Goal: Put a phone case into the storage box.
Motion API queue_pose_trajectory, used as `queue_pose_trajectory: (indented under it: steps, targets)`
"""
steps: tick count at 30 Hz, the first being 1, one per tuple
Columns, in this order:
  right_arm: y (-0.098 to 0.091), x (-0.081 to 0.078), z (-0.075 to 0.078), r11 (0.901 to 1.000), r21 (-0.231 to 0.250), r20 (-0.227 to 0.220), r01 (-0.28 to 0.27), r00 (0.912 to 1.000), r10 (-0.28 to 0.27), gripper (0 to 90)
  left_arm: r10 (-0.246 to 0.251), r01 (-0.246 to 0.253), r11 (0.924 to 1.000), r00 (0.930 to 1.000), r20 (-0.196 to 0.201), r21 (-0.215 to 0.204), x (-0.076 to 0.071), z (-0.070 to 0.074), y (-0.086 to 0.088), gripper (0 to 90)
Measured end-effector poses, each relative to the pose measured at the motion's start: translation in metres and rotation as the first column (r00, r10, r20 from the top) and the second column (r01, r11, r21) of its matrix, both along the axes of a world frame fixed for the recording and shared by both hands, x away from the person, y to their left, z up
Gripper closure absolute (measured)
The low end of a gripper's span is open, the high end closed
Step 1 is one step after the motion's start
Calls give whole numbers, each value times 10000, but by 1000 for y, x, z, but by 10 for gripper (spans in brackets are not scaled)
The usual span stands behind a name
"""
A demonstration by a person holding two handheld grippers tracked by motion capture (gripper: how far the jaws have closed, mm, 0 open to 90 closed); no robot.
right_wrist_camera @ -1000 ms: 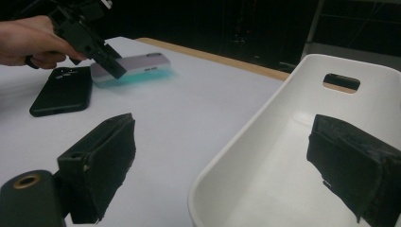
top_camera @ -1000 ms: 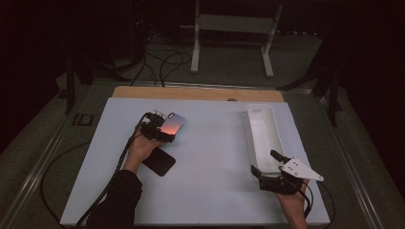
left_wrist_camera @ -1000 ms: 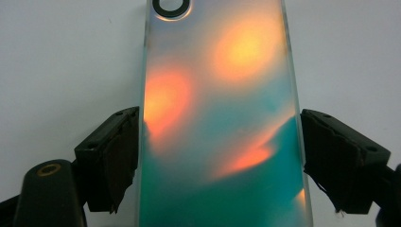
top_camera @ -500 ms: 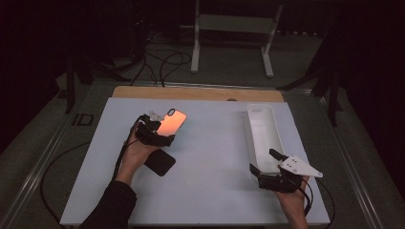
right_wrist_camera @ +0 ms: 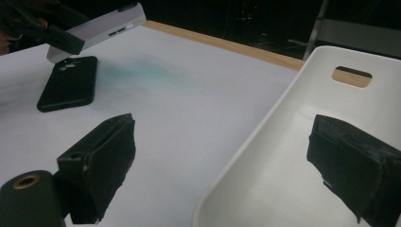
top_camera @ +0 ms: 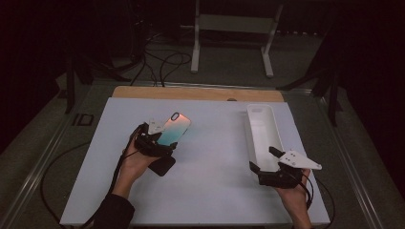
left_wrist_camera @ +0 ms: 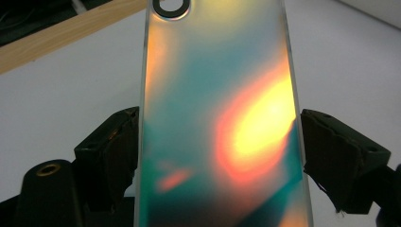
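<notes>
An iridescent teal-and-orange phone case (top_camera: 175, 127) hangs tilted above the white table, with my left gripper (top_camera: 157, 141) shut on its lower part. In the left gripper view the case (left_wrist_camera: 217, 94) stands between both pads, which press on its long edges, camera hole at the top. A black phone case (top_camera: 163, 166) lies flat on the table just below that hand. My right gripper (top_camera: 263, 159) is open at the near end of a long white tray (top_camera: 252, 125). Its jaws straddle the tray's rim (right_wrist_camera: 246, 156), one over the table, one inside the tray.
The white table surface (top_camera: 215, 157) has a wooden strip (top_camera: 191, 93) along its far edge. The tray has a slot handle (right_wrist_camera: 352, 76) at its far end. Cables and a metal stand (top_camera: 229, 28) lie on the dark floor beyond the table.
The left gripper has lifted and tilted the iridescent case a little, and its sheen has gone from orange to mostly teal. The right gripper has stayed at the tray.
</notes>
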State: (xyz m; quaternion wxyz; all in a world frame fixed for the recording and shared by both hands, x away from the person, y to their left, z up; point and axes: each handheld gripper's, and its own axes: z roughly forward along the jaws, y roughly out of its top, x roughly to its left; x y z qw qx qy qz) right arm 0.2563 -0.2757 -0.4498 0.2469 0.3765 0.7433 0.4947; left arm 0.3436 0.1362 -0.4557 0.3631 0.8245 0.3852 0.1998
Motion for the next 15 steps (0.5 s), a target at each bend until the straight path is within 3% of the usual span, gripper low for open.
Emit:
queue_pose_trajectory:
  steps: [6,15]
  targets:
    - [10,5,7,9995,-276,-157,-168,9997,163,77,-275,283,9993,9989,368,-228,-14,6,-4,168]
    - [28,19,18,9981,-125,-392,-610,9974,605,78,-659,710,9955,9947,795,-629,-31,16,-8,168]
